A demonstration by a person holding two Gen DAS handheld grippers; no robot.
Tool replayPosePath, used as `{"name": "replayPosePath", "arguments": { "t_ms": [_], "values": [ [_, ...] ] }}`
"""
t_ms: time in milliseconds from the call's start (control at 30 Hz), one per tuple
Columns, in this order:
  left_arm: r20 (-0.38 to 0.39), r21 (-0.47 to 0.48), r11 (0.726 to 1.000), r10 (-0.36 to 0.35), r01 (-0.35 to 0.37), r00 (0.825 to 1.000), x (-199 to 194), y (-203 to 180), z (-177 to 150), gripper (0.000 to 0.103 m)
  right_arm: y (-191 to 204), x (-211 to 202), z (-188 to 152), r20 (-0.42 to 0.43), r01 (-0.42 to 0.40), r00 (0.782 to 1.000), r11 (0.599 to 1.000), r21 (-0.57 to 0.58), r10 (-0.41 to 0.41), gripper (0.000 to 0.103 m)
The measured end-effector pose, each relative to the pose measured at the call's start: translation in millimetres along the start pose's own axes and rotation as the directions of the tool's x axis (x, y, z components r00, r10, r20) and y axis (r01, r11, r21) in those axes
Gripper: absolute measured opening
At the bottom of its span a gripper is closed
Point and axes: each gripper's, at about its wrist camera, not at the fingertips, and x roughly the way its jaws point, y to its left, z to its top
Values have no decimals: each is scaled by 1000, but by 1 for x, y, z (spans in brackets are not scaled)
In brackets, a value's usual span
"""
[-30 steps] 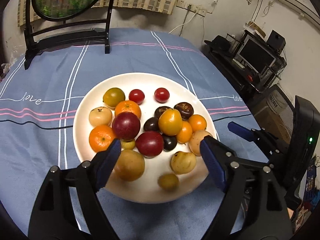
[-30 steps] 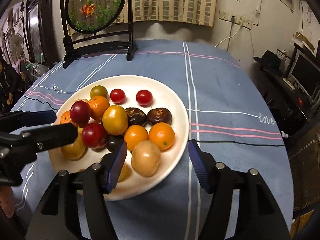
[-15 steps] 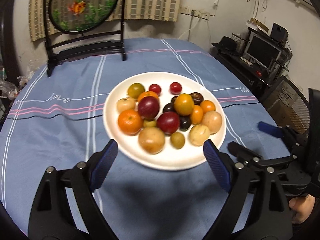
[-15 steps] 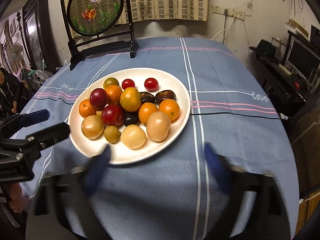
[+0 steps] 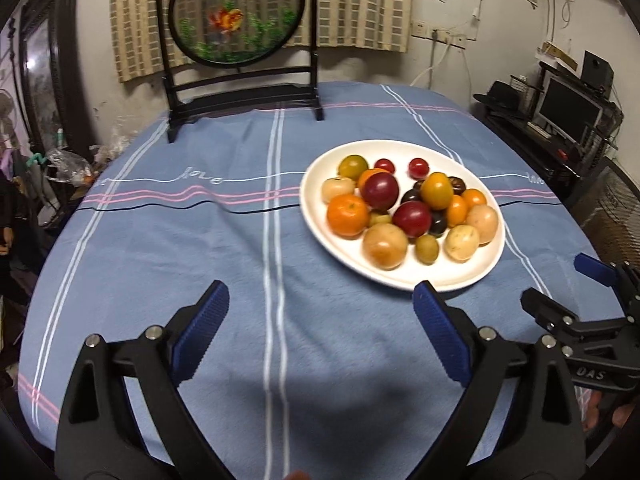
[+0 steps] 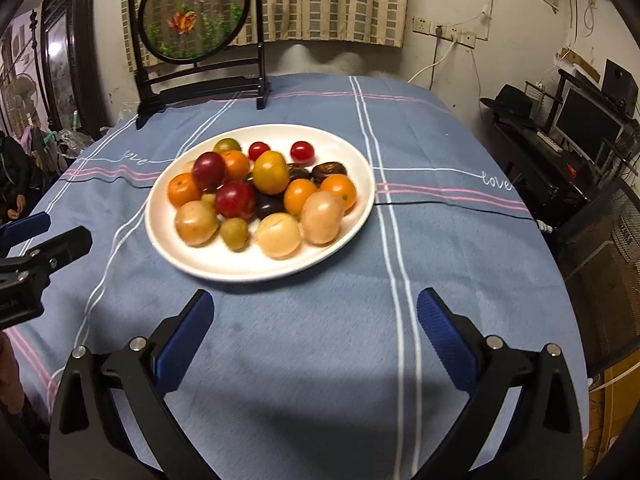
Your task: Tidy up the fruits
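left gripper (image 5: 320,312) released, empty | right gripper (image 6: 316,316) released, empty | both near plate (image 6: 360,216) | risk: heaped fruit (image 6: 240,200) rolls off when nudged

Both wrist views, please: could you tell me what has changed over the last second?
Both grippers have pulled back from the plate: the left gripper and the right gripper now hang over bare tablecloth, jaws open and empty. The left view has also swung left. Nothing was grasped or released; the fruits sit as before.
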Motion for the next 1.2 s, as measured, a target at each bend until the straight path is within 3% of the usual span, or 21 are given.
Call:
{"name": "replayPosePath", "arguments": {
  "t_ms": [267,1200],
  "values": [
    [19,-13,1000,6,-6,1000,-18,8,-11,101,13,-19,-6,25,-25,999,1000,-14,25,102],
    [25,-9,1000,11,-11,1000,-22,5,-12,101,11,-20,-8,11,-41,999,999,16,41,102]
  ]
}}
